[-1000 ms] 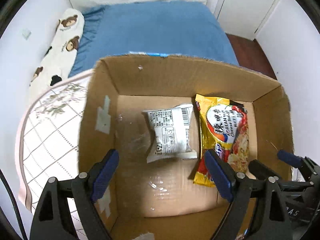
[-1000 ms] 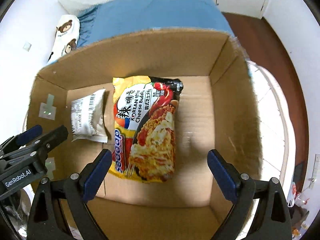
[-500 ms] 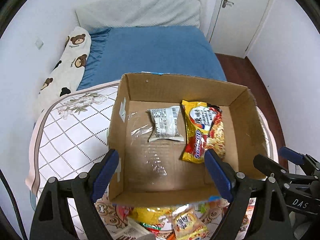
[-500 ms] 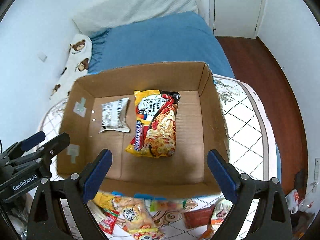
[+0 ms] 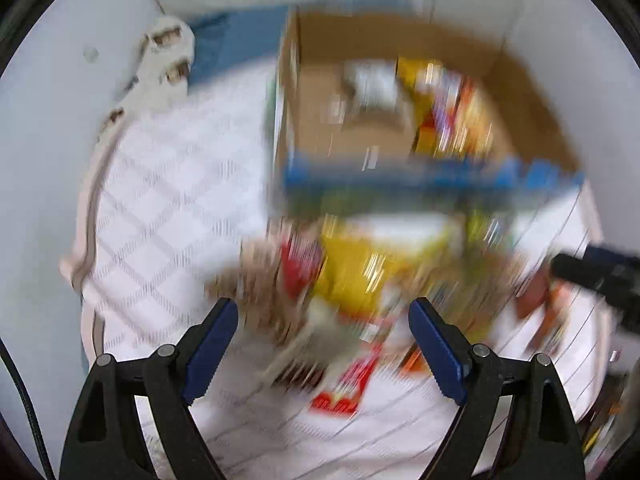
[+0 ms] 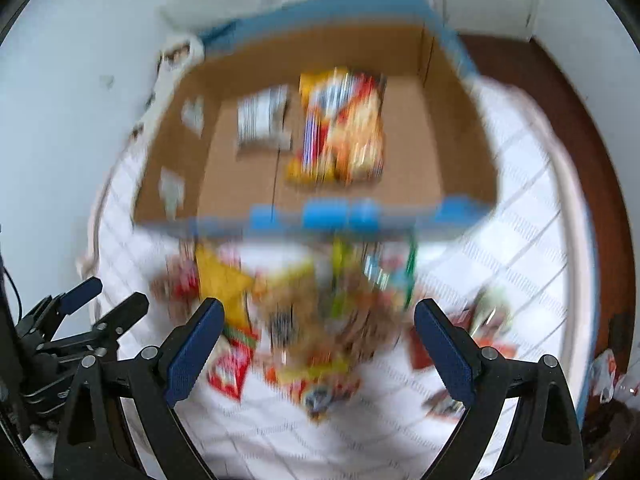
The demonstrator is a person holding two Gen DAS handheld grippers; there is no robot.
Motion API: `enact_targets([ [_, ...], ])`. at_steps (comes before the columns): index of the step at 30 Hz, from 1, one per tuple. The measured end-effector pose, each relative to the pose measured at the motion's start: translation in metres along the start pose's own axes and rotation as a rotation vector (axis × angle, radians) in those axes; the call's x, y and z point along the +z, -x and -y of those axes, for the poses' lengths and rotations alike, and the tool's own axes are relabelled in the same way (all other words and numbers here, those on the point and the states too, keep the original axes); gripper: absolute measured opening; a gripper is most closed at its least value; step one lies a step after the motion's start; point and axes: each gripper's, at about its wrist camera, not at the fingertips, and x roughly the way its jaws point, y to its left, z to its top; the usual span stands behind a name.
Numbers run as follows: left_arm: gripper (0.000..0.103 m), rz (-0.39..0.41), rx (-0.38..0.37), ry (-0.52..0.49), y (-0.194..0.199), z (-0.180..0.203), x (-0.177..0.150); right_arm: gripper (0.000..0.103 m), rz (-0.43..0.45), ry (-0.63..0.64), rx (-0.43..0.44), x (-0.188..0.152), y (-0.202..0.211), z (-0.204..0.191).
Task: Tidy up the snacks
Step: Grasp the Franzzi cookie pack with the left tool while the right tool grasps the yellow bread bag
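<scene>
Fingers spread and empty on both your left gripper (image 5: 323, 330) and right gripper (image 6: 318, 330), you face the blurred snacks (image 6: 304, 320) heaped just before the box (image 6: 460, 152): probably light, crinkly, slippery packets, so pinch one by its flat sealed edge.

My left camera looks forward and down between my spread fingers (image 5: 216, 332) from above the near edge of the quilted surface (image 5: 168, 200), facing the cardboard box (image 5: 316, 112) at the far side, everything smeared by motion blur. My right camera sits just beside it, a little more to the right, with the same downward tilt, and catches my left gripper (image 6: 100, 300) at its left edge. Both share the box (image 6: 452, 140) and the snack pile (image 6: 304, 320) before it.
</scene>
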Motion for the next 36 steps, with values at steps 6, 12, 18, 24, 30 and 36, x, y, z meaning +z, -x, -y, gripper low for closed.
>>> enact_targets([
  [6, 0.087, -0.169, 0.072, -0.201, -0.069, 0.007, -0.036, 0.098, -0.111, 0.033, -0.027, -0.020, -0.057, -0.007],
  [12, 0.082, -0.232, 0.105, -0.387, -0.117, 0.038, -0.045, 0.098, -0.169, 0.098, -0.061, -0.020, -0.090, -0.020],
  [18, 0.060, -0.231, 0.048, -0.072, -0.117, 0.001, -0.031, 0.097, -0.201, 0.119, -0.090, -0.008, -0.124, -0.034],
  [24, 0.062, -0.256, -0.040, 0.286, -0.120, -0.050, -0.034, 0.065, -0.252, 0.084, -0.085, -0.009, -0.153, -0.037],
  [30, 0.063, -0.313, -0.020, 0.177, -0.145, -0.032, -0.037, 0.070, -0.327, 0.113, -0.068, -0.022, -0.164, -0.051],
  [36, 0.057, -0.249, 0.011, 0.193, -0.130, -0.016, -0.042, 0.063, -0.286, 0.117, -0.080, -0.026, -0.172, -0.057],
])
